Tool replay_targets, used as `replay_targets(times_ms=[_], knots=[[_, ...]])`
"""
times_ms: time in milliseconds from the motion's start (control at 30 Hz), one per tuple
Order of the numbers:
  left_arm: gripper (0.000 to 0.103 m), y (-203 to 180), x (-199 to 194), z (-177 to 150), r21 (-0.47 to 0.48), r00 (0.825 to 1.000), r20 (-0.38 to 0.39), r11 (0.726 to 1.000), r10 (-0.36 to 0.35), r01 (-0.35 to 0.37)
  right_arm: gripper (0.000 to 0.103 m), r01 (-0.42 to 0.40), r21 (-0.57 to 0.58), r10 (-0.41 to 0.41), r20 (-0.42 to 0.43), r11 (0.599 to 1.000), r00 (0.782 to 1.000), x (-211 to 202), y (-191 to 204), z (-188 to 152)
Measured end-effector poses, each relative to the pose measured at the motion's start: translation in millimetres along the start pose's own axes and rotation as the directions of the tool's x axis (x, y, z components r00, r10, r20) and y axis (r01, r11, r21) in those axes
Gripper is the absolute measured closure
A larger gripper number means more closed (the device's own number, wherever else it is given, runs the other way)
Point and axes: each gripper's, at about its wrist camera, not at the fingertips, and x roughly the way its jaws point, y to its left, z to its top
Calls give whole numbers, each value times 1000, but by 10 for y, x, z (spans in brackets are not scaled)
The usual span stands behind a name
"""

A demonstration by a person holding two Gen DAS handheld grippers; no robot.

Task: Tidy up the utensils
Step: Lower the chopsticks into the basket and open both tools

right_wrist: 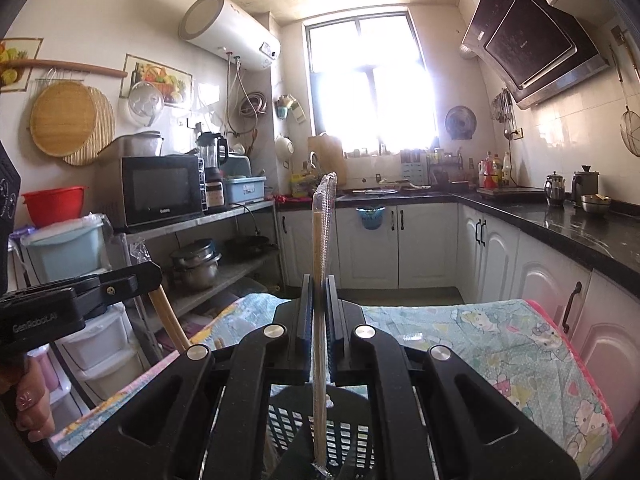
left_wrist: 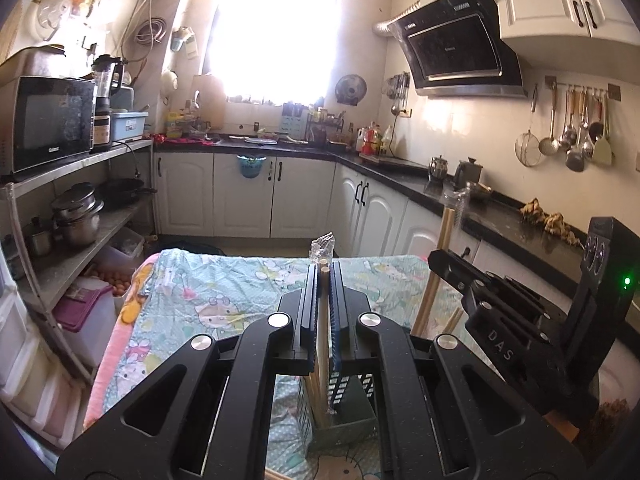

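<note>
A basket sat on the desk near its front edge, below both hand-held grippers. The left hand-held gripper held chopsticks upright, their lower ends in the basket — the right hand-held gripper, just to its right, held a wrapped pair likewise.

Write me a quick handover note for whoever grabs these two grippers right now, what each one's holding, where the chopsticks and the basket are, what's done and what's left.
Left gripper: shut on a wrapped pair of chopsticks, held upright.
Right gripper: shut on another wrapped pair, also upright.
Both pairs have their lower ends over or in the slotted utensil basket, which stands on the cartoon-print cloth.
Done: both pairs picked up and brought to the basket.
Left: lower them in, release, and check for stray utensils.
</note>
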Motion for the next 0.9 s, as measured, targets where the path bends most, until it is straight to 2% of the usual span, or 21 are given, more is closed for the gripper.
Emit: replay_targets(times_ms=[800,900], knots=[[100,-24,277,-338,10,992,-120,1000,-28,30,96,57,57,-50,-111,997,993,137,-215,-358],[100,-14,287,-347,5,992,-127,1000,-24,25,91,60,64,-52,-124,996,991,131,-234,-375]])
